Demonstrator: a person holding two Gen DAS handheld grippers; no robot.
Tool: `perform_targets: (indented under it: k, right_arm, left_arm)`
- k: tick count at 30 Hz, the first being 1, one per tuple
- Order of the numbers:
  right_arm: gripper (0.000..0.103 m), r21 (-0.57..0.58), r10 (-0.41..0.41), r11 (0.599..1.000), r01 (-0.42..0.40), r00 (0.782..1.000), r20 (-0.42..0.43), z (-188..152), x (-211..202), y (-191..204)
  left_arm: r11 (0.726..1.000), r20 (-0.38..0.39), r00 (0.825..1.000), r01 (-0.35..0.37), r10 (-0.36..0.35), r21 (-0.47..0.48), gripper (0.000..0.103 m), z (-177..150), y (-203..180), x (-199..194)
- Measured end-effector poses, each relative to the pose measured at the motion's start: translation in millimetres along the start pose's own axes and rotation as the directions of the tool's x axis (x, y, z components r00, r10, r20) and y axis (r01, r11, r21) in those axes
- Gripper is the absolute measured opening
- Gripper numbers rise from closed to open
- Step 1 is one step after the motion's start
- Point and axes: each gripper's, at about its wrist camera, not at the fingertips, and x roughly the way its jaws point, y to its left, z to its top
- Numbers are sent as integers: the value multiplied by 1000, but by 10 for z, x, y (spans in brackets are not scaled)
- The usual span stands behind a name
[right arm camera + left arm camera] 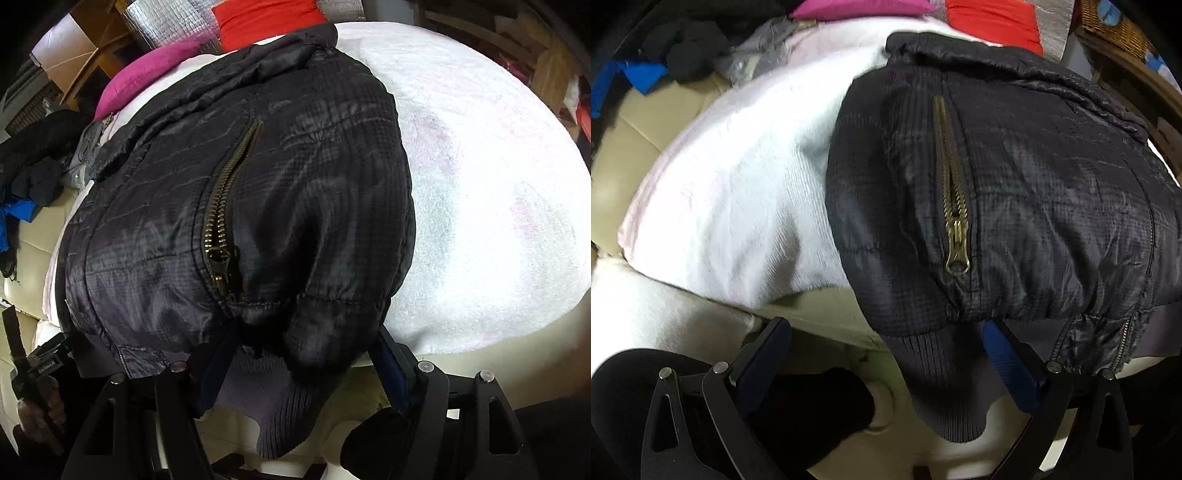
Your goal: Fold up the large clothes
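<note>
The black jacket [1015, 192] lies on a white towel [731, 192], its ribbed hem [942, 384] overhanging the near edge so both tools can reach it. The left gripper [886, 354] and right gripper [299, 365] straddle the hem, jaws apart, nothing pinched.

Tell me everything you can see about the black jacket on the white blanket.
The black jacket is a puffy, shiny quilted one with a fine grid pattern. A brass zipper runs up a pocket, slider at the bottom, partly open. Its ribbed knit hem hangs over the near edge. It lies bunched on the white blanket. The left gripper and right gripper straddle the hem, jaws open.
</note>
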Motion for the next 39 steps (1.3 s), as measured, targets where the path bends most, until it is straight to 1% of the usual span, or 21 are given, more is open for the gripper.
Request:
perform_targets:
  k: [3, 5, 7, 10, 14, 17, 20, 23, 26, 28, 29, 30, 31, 32, 33, 34, 35, 36, 37, 38, 39]
  right_arm:
    - [77, -6, 1, 1000, -1, 1000, 3, -10, -1, 42]
    - [77, -12, -2, 1000, 2, 1000, 6, -15, -8, 55]
    - [77, -16, -1, 1000, 1, 1000, 8, -37, -12, 95]
    - [77, -27, -7, 1000, 7, 1000, 8, -22, 22, 183]
    - [77, -97, -22, 995, 24, 999, 27, -76, -18, 338]
    - [77, -132, -23, 991, 28, 999, 39, -107, -47, 412]
    - [77, -109, -46, 993, 48, 999, 23, -100, 5, 380]
    - [78, -74, -32, 997, 31, 999, -19, -105, 67, 357]
    - [79, -84, -44, 996, 39, 997, -56, -125, 179, 359]
    - [81, -105, -54, 993, 48, 997, -56, -138, 215, 391]
    - [81, -110, -56, 993, 49, 997, -53, -144, 221, 399]
    - [81, -109, -55, 993, 49, 997, -50, -152, 224, 405]
    - [80, -106, -50, 993, 45, 998, -48, -160, 220, 410]
    - [77, -99, -46, 994, 41, 998, -41, -168, 209, 414]
    - [71, -94, -38, 995, 35, 999, -31, -177, 189, 418]
    - [68, -101, -35, 994, 33, 999, -21, -195, 163, 431]
    - [62, -118, -38, 992, 36, 999, -8, -208, 132, 460]
    - [56, -131, -40, 991, 40, 999, 1, -222, 109, 489]
    - [55, -150, -43, 988, 44, 999, 14, -241, 81, 526]
    - [55, -160, -47, 986, 50, 999, 23, -256, 67, 552]
    - [55, -166, -52, 985, 55, 998, 25, -268, 65, 570]
  left_arm:
    - [999, 54, 998, -43, 41, 26, 103, 5, -75, -76]
    - [997, 86, 995, -60, 57, 41, 103, 17, -109, -129]
    - [996, 100, 993, -72, 67, 48, 103, 18, -128, -161]
    - [996, 102, 992, -76, 71, 53, 103, 12, -154, -184]
    - [996, 104, 992, -72, 67, 54, 103, 10, -183, -172]
    - [997, 111, 992, -63, 56, 55, 103, 15, -99, -201]
    - [996, 104, 993, -58, 52, 63, 103, -3, -109, -191]
    - [996, 95, 994, -51, 44, 71, 103, -14, -118, -167]
    - [996, 65, 998, -11, 5, 87, 103, -40, -163, -115]
    - [995, 10, 999, 45, -46, 86, 103, -73, -190, -28]
    - [994, -21, 997, 74, -72, 85, 103, -88, -202, 25]
    - [990, -67, 991, 117, -112, 81, 103, -111, -219, 100]
    - [987, -98, 986, 143, -136, 74, 103, -133, -228, 157]
    - [986, -114, 983, 154, -146, 65, 102, -159, -233, 197]
    - [985, -110, 982, 158, -150, 64, 100, -168, -228, 201]
    - [983, -97, 982, 170, -164, 63, 95, -171, -215, 185]
    - [979, -84, 978, 197, -193, 52, 80, -164, -193, 159]
    - [975, -81, 974, 217, -213, 40, 69, -158, -166, 151]
    - [975, -71, 973, 220, -218, 23, 65, -159, -133, 142]
    - [976, -66, 974, 217, -215, 16, 59, -147, -113, 139]
    - [976, -62, 975, 216, -216, 6, 58, -147, -89, 141]
